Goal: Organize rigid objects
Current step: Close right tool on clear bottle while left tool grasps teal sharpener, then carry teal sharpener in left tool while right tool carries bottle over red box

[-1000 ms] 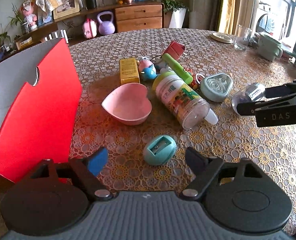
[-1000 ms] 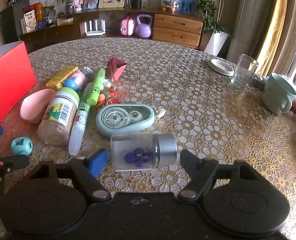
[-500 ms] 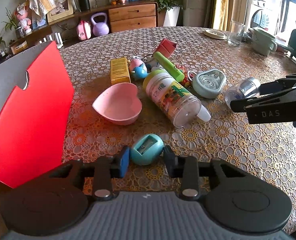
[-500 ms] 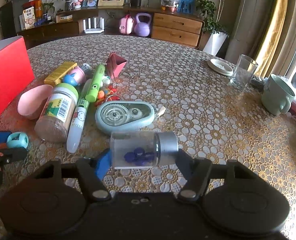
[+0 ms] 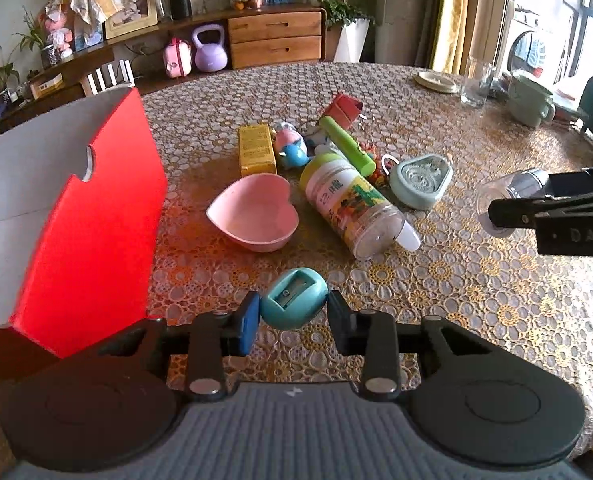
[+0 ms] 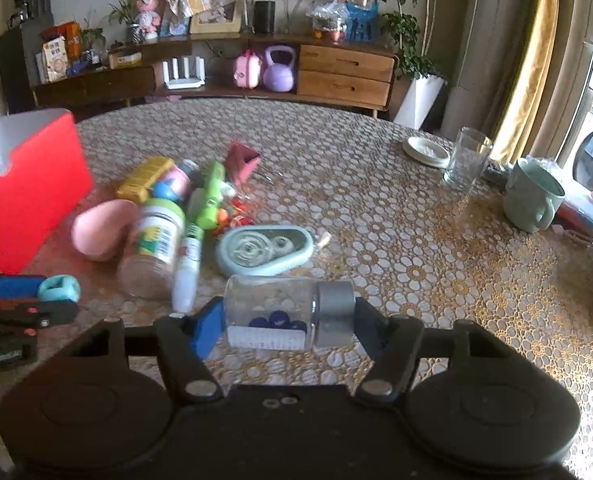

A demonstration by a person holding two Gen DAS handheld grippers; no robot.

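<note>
My left gripper is shut on a teal pencil sharpener, held just above the lace tablecloth beside the open red box. My right gripper is shut on a clear jar with a grey lid that holds blue pins, lifted off the table. The jar also shows at the right in the left wrist view, and the sharpener at the left in the right wrist view.
In the table's middle lie a pink heart bowl, a label jar, a teal tape dispenser, a yellow box, a green tube and small toys. A glass and green mug stand far right.
My left gripper closed on the sharpener and lifted it a little. My right gripper closed on the pin jar and raised it off the table.
</note>
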